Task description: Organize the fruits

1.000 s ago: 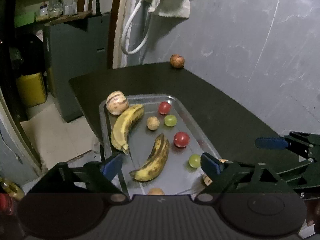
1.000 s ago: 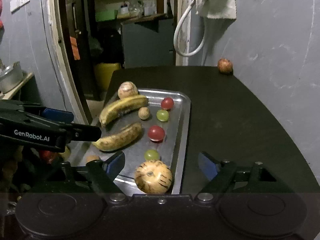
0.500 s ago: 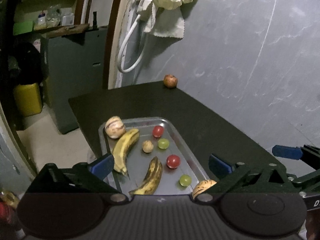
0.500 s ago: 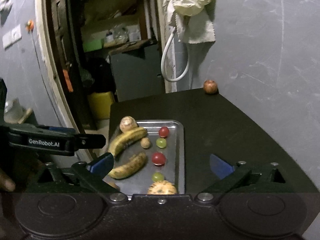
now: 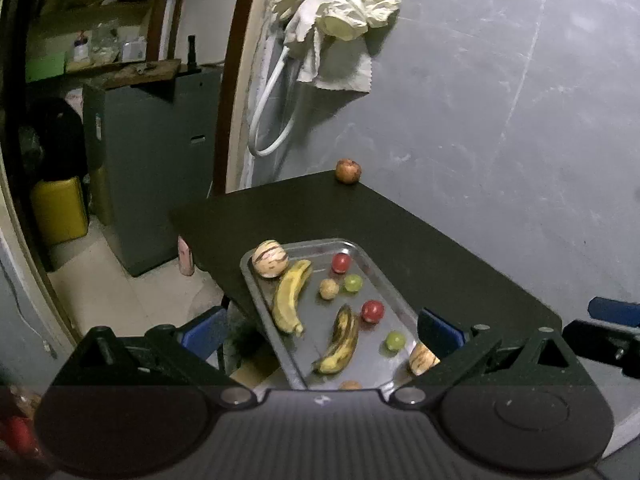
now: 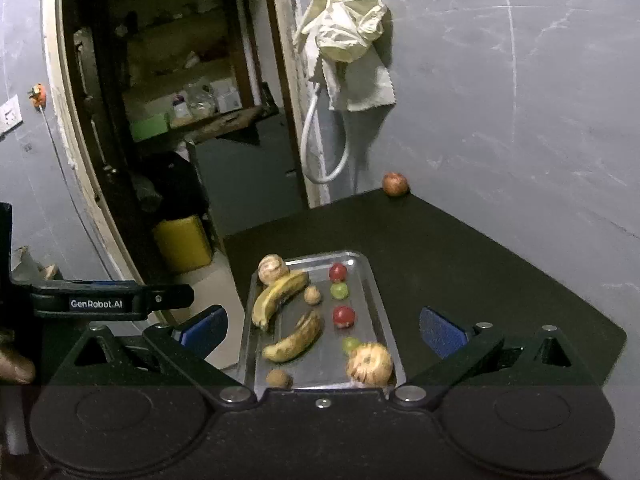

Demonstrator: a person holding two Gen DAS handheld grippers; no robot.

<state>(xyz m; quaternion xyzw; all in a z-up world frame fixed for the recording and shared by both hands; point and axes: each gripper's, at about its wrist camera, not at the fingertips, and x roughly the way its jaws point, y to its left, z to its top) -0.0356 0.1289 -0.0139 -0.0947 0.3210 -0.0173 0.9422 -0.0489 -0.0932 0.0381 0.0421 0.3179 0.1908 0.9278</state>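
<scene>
Where bananas [image 5: 290, 296] curve, metal tray [image 5: 394, 294] gleams.

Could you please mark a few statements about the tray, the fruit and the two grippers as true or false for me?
1. Two bananas lie on the metal tray. True: a yellower banana and a browner banana.
2. The reddish fruit by the wall sits inside the tray. False: it rests on the dark table, at the far corner, apart from the tray.
3. The right gripper is shut on a banana. False: its jaws are wide open and hold nothing.
4. The left gripper is open and empty. True.
5. Two small red fruits are on the tray. True: one far, one nearer.
</scene>
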